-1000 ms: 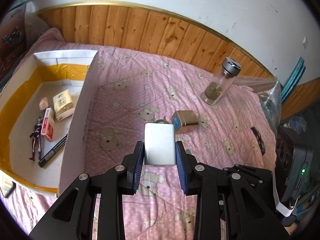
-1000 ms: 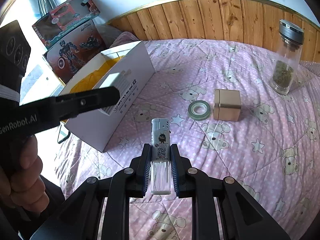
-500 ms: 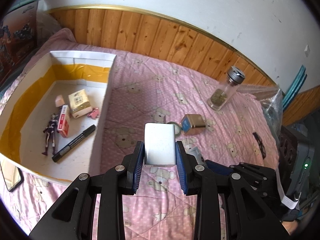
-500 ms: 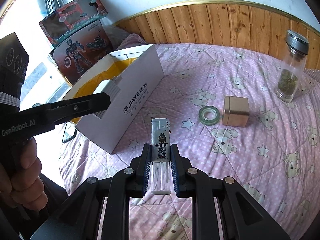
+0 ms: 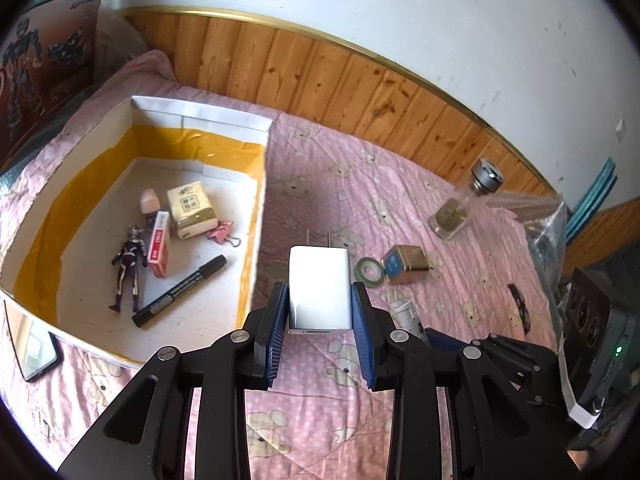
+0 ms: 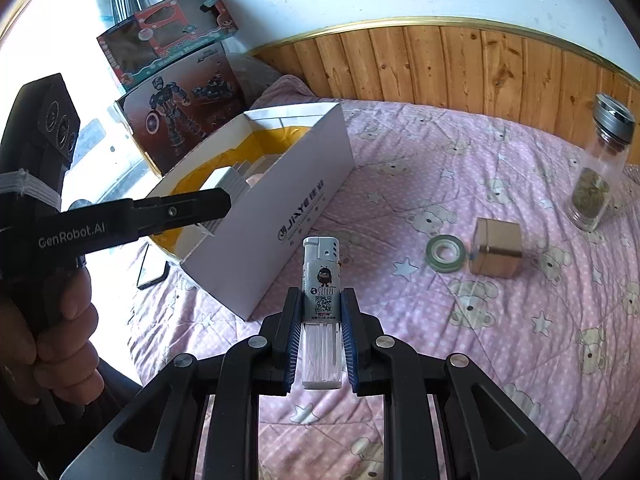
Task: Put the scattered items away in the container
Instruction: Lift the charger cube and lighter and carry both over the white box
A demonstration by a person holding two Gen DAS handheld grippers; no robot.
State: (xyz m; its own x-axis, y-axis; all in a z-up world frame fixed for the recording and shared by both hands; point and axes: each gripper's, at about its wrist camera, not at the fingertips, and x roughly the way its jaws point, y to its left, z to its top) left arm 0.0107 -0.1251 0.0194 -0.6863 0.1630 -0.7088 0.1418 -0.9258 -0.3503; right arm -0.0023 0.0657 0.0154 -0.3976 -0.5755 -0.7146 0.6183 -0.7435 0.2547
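My left gripper (image 5: 319, 300) is shut on a white plug charger (image 5: 319, 286), held above the pink bedspread just right of the white cardboard box (image 5: 258, 208). The box holds a toy figure (image 5: 129, 268), a black marker (image 5: 180, 292), a red card pack (image 5: 159, 244) and a tissue pack (image 5: 190, 208). My right gripper (image 6: 320, 312) is shut on a white lighter (image 6: 321, 280), in front of the box's long side (image 6: 280, 216). The left gripper (image 6: 218, 198) with the charger (image 6: 230, 180) also shows there, over the box. A tape roll (image 6: 446, 253) and a gold tin (image 6: 498, 248) lie on the bed.
A glass jar (image 6: 600, 168) with a metal lid stands at the right near the wood-panelled wall. Toy boxes (image 6: 180, 92) lean behind the cardboard box. A phone (image 5: 34, 344) lies by the box's near corner. A plastic bag (image 5: 548, 220) sits at the far right.
My left gripper has carried the charger up and left toward the box, more of the box's inside now showing. My right gripper with the lighter has risen and drawn back slightly.
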